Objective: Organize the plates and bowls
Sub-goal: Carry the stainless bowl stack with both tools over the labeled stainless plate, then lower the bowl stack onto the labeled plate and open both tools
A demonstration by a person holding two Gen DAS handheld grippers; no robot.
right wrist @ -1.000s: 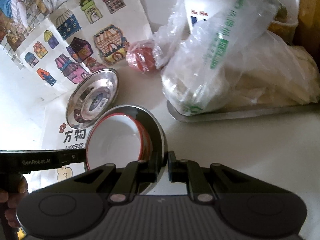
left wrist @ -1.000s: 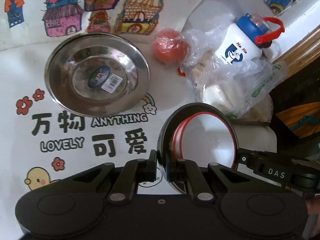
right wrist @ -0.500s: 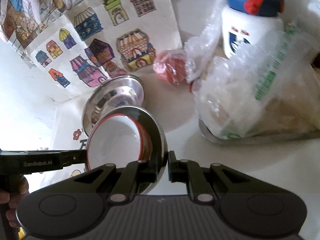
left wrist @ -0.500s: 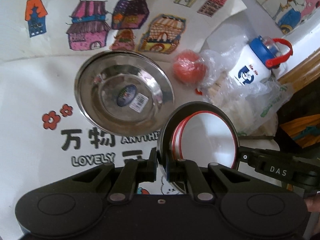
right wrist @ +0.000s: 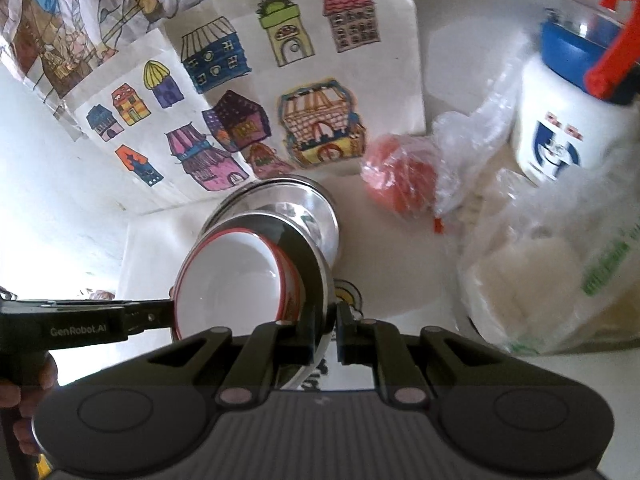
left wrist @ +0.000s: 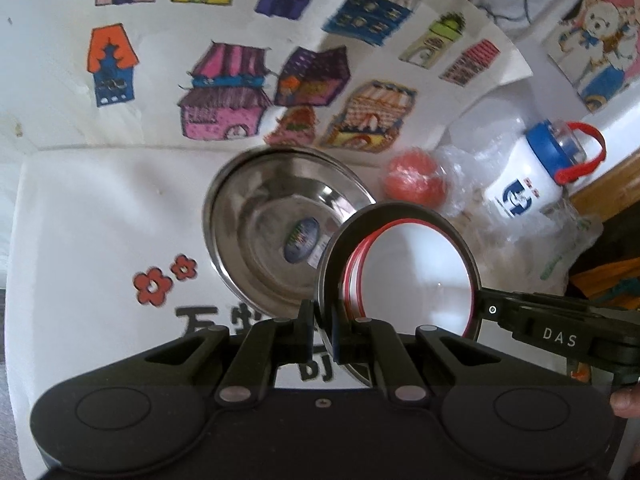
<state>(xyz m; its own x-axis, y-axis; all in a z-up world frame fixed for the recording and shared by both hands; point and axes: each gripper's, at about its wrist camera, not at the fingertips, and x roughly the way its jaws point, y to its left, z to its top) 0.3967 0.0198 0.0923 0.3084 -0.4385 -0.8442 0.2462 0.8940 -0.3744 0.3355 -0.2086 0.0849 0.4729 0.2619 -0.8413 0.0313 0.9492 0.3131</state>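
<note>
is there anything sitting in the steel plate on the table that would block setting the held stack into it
Nothing visible does. The steel plate holds only a sticker label. The held stack, gripped by the left gripper and right gripper, already overlaps its near edge. The wrapped red ball lies beside the plate, apart.

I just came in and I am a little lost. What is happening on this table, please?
A person is tidying dishes with two handheld grippers. The left gripper and the right gripper each pinch an opposite rim of a steel plate with white red-rimmed bowls nested in it. It is held above the table, partly over an empty steel plate lying on the printed cloth.
</note>
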